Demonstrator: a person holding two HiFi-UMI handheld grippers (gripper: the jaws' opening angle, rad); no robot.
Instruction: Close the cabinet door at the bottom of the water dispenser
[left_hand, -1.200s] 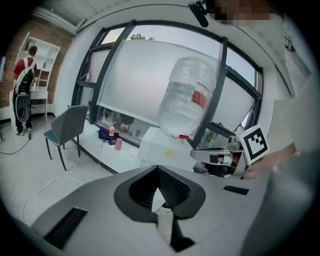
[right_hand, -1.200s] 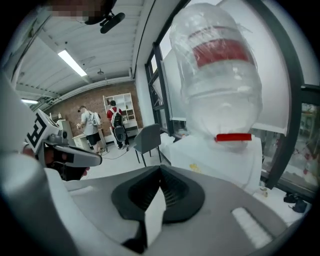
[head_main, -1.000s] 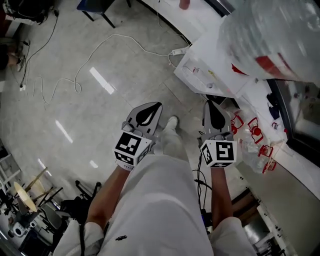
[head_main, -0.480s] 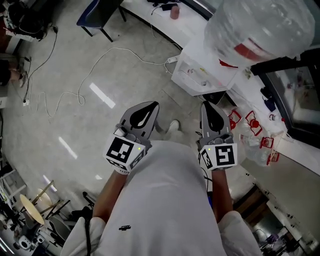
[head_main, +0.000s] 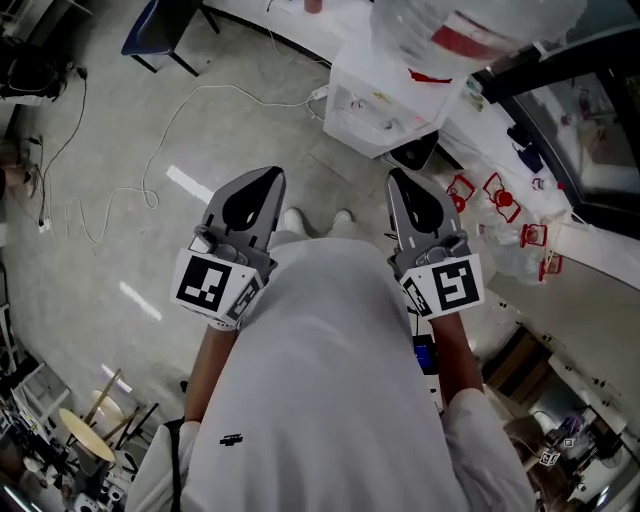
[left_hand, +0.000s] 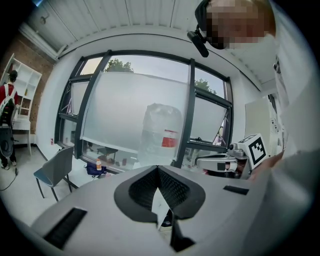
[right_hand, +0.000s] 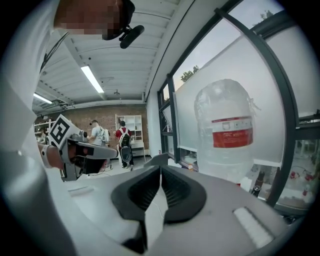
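Note:
The white water dispenser (head_main: 385, 105) stands ahead of me with its big clear bottle (head_main: 470, 25), red-labelled, on top. From above, its body hides the bottom cabinet door; only a dark patch (head_main: 415, 152) shows at its foot. My left gripper (head_main: 262, 178) and right gripper (head_main: 400, 178) are held side by side at waist height, apart from the dispenser, both shut and empty. In the left gripper view the jaws (left_hand: 158, 167) meet with the bottle (left_hand: 162, 135) beyond. The right gripper view shows shut jaws (right_hand: 160, 167) and the bottle (right_hand: 227, 130) close by.
A white cable (head_main: 200, 100) snakes over the grey floor to a power strip (head_main: 320, 93). A blue chair (head_main: 155, 30) stands far left. Red-framed items (head_main: 500, 200) lie on the white ledge at right. Stands and gear (head_main: 80, 430) crowd the lower left. People (right_hand: 122, 137) stand far off.
Both grippers have risen and sit nearer the head camera. The dispenser and bottle have slid towards the top of the head view. The jaws stay shut.

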